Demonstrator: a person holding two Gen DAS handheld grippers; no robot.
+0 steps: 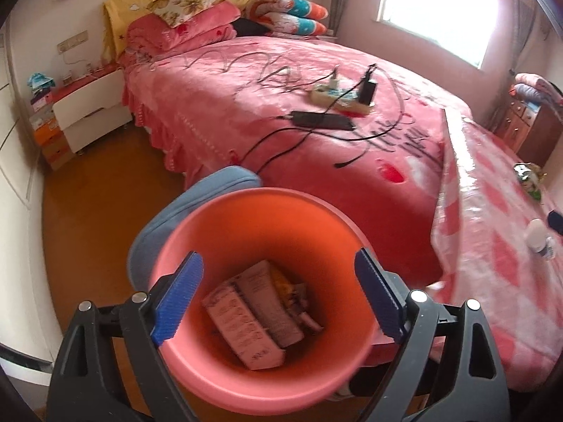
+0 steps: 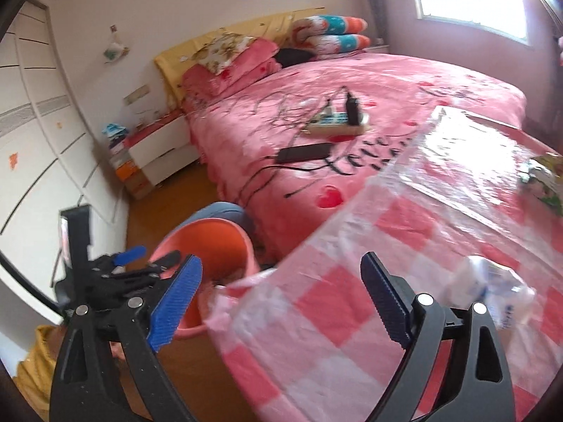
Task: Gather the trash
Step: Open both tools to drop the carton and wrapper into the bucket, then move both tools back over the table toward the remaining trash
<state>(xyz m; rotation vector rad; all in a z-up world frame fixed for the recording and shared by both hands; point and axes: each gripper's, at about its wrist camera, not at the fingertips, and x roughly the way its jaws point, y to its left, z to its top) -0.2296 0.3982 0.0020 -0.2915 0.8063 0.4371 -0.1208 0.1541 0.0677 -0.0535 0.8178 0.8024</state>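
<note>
A pink bin fills the lower middle of the left view. Inside it at the bottom lie a flat box and some small wrappers. A blue cushion sits behind the bin, and the big pink bed with a black cable and a power strip fills the upper part.

The left tongs are wide apart over the bin's mouth, with nothing in them.

In the right view, the bench with its pink checked cloth fills the lower right. A crumpled white wrapper lies on it, just right of the right tongs. These are apart too and hold nothing.
</note>
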